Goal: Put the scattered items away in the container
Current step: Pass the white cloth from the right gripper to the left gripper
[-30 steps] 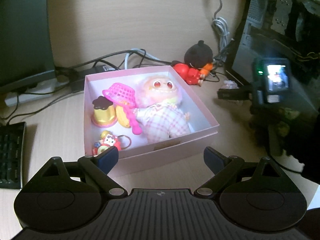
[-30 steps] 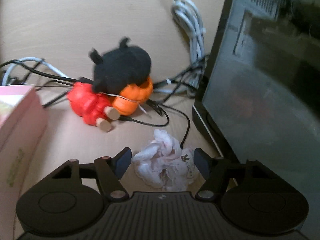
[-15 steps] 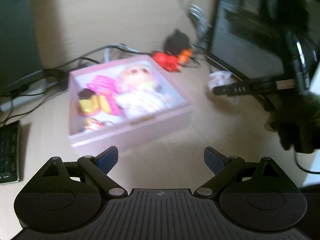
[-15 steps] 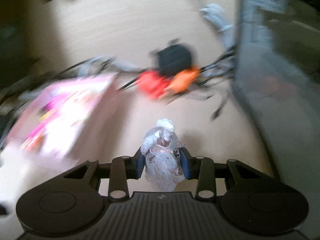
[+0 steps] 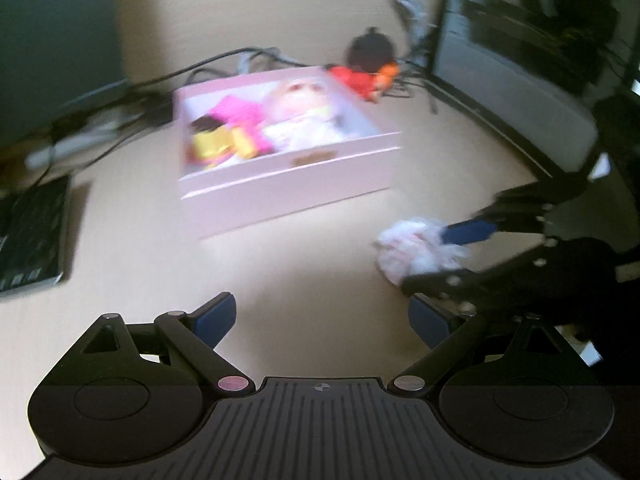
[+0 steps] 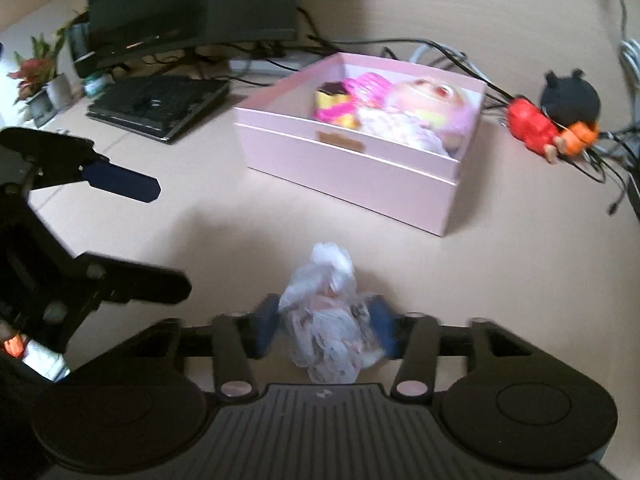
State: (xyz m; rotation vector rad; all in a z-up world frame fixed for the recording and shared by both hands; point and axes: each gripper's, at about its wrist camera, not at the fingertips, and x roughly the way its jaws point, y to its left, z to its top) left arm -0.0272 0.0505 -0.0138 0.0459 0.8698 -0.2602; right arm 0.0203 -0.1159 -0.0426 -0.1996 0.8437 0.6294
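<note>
White crinkly bundle (image 6: 328,320), long axis boxward (image 6: 360,168)

both grippers, left (image 5: 322,316) and right (image 6: 324,330), are black ribbed bodies with round silver screws and dark blue pads (image 6: 264,326).

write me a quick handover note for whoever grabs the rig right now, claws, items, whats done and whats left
Right claw: jaws opening, crumpled plastic packet between the pads, which touch it; short of the box, not over it.
Left claw: open, empty, off to the side.
Pink box: on the desk, already holds a doll and pink and yellow toys.
Done: those toys are boxed.
Left: get the packet into the box, then the black-and-red plush lying by the cables beside the box.
</note>
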